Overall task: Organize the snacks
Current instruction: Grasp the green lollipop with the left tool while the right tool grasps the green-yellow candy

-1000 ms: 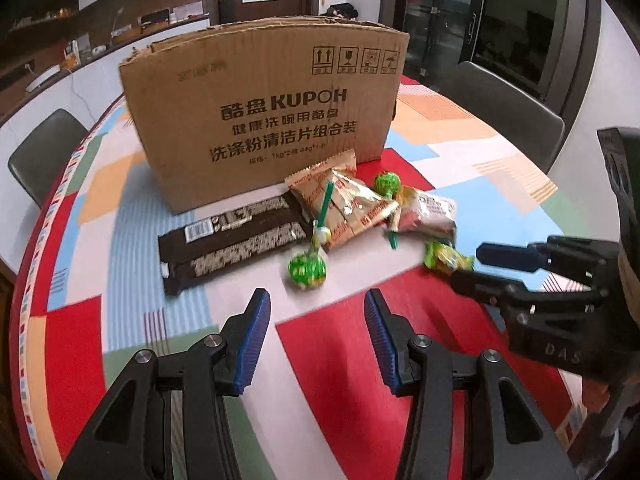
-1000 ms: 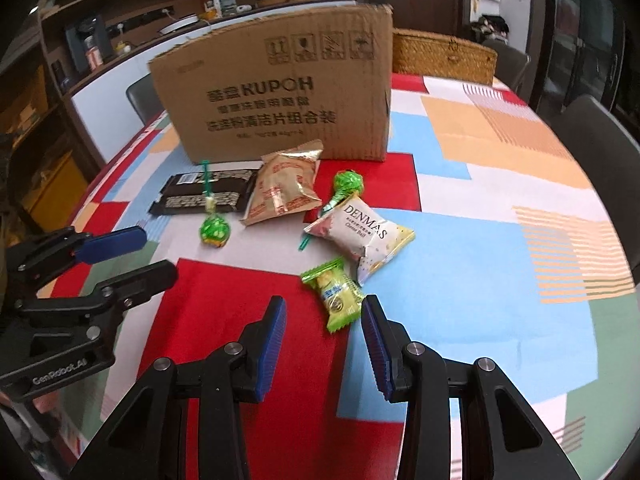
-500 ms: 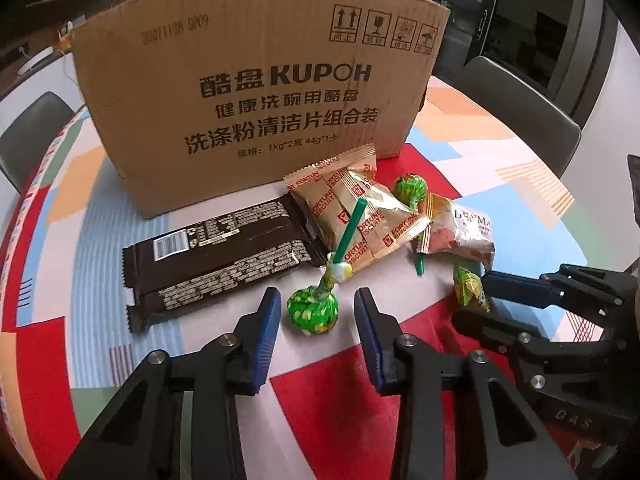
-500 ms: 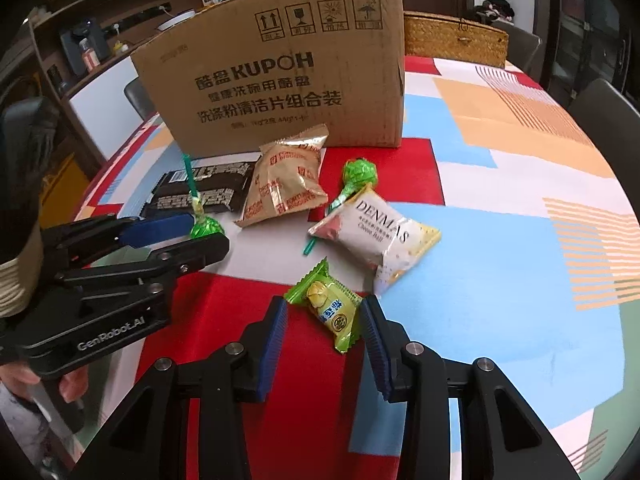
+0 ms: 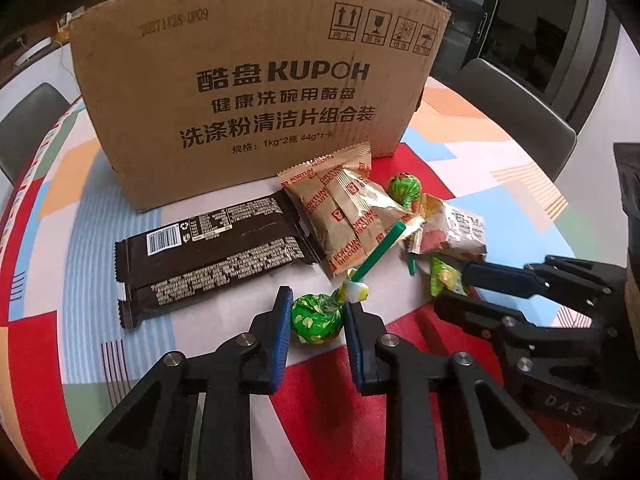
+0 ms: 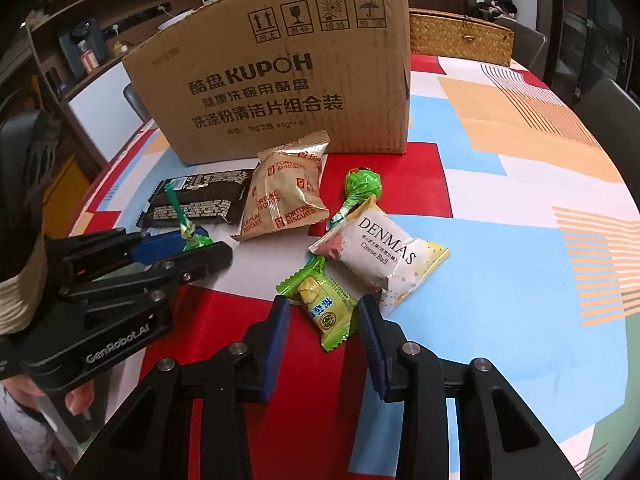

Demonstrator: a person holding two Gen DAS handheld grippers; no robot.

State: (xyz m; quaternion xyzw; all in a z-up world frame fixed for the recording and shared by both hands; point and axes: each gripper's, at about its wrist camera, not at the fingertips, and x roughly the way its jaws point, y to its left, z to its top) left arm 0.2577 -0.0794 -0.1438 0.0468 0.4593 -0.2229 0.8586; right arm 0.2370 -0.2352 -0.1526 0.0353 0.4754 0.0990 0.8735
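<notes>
My left gripper (image 5: 316, 322) is open, its blue pads on either side of a green-wrapped lollipop (image 5: 316, 322) with a green stick on the table. My right gripper (image 6: 323, 326) is open around a small green-and-yellow candy packet (image 6: 326, 306). Behind them lie a dark chocolate bar (image 5: 212, 248), a tan Fortune Biscuits bag (image 6: 284, 196), a second green lollipop (image 6: 362, 186) and a white Denmas Cheese Ball bag (image 6: 384, 254). A tall KUPOH cardboard box (image 5: 256, 92) stands behind the snacks. The left gripper also shows in the right wrist view (image 6: 200, 248).
The round table (image 6: 520, 240) has a patchwork cloth of red, blue, orange and white. A woven basket (image 6: 460, 36) sits behind the box on the right. Grey chairs (image 5: 516, 104) stand around the table. Shelves line the far wall.
Both grippers moved forward and down toward the table. The left pads now flank the lollipop head and have narrowed; the right pads now flank the green candy packet.
</notes>
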